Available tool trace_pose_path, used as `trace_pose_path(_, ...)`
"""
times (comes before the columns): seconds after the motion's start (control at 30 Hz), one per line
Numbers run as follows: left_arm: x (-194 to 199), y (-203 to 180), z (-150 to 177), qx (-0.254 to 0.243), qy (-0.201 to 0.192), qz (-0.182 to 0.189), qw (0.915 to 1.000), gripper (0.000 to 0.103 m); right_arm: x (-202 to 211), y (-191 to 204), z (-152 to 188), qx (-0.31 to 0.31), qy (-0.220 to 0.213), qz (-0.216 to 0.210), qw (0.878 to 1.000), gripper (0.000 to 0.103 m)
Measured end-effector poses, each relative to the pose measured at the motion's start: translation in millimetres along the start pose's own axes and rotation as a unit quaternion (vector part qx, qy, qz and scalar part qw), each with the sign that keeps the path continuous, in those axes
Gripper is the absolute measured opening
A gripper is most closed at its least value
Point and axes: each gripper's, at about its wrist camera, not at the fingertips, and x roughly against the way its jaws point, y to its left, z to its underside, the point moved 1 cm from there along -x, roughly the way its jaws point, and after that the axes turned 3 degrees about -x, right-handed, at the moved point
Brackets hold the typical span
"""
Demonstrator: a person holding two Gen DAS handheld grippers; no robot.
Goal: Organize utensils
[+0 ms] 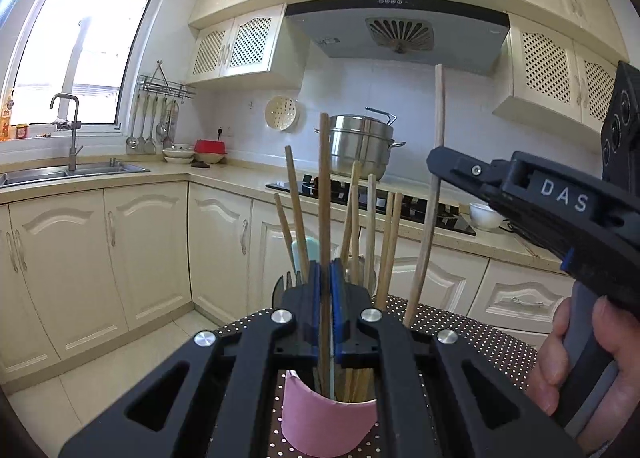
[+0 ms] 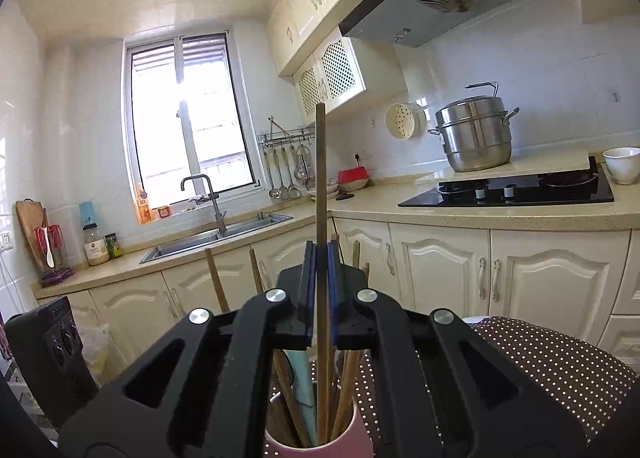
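Both grippers — left gripper [image 1: 325, 282] and right gripper [image 2: 321, 290] — each pinch one wooden chopstick [image 1: 325, 186] upright, lower end inside the pink holder [image 1: 328, 424] for sorting.

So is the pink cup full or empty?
Quite full. The pink cup holds many wooden chopsticks standing up inside it.

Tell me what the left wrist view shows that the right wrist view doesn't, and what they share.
Only the left wrist view: the right claw from the side, shut on a wooden chopstick, and the hand on its handle. Only the right wrist view: a cutting board, jars left of the sink, and the right claw head-on. Both: the pink cup of wooden utensils on the dotted cloth, the steamer pot, and the left claw shut on another chopstick.
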Motion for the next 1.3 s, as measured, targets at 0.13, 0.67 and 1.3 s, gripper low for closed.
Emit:
trace_pose_path(0.13, 5.1, 2.0, -0.7, 0.003, 0.001, 0.006, 1.0000, 0.005, 2.3, 2.6, 7.2, 0.006, 0.007, 0.005, 1.000, 0.006)
trace_pose_path(0.67, 34.8, 11.9, -11.1, 0.013, -0.007, -0.021, 0.9997, 0.058, 13.0, 15.7, 19.8, 0.025, 0.025, 0.013, 0.999, 0.006)
trace_pose_path(1.3, 48.3, 31.3, -12.5, -0.006, 0.028, -0.127, 0.9915, 0.063, 6.3, 23.2, 51.6, 0.041, 0.078, 0.025, 0.996, 0.006)
